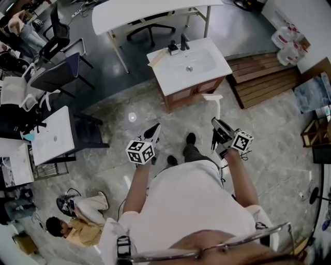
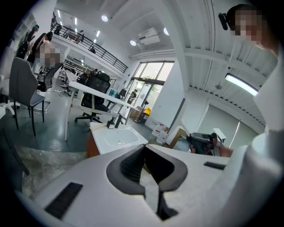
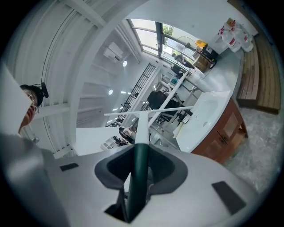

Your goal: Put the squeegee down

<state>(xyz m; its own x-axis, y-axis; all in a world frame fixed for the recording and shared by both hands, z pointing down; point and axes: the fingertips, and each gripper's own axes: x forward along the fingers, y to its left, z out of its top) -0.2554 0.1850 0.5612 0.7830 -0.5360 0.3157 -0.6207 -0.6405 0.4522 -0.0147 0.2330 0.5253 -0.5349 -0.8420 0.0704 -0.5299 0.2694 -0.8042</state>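
The squeegee (image 1: 216, 107) has a dark green handle (image 3: 138, 170), a white shaft and a white blade (image 3: 148, 113). My right gripper (image 1: 215, 125) is shut on the handle and holds it out level, with the blade towards the white sink vanity (image 1: 189, 64). In the right gripper view the handle runs straight between both pads, and the vanity top (image 3: 208, 115) lies ahead on the right. My left gripper (image 1: 154, 130) is held out beside it, and its tips (image 2: 144, 147) meet with nothing between them. The vanity (image 2: 117, 137) stands ahead of it on the left.
A faucet (image 1: 183, 41) stands at the back of the vanity. Wooden pallets (image 1: 264, 77) lie to its right. A long white table (image 1: 150, 13) and office chairs (image 1: 57, 39) are behind. A white desk (image 1: 51, 137) stands at the left, and a person (image 1: 77, 225) sits on the floor at the lower left.
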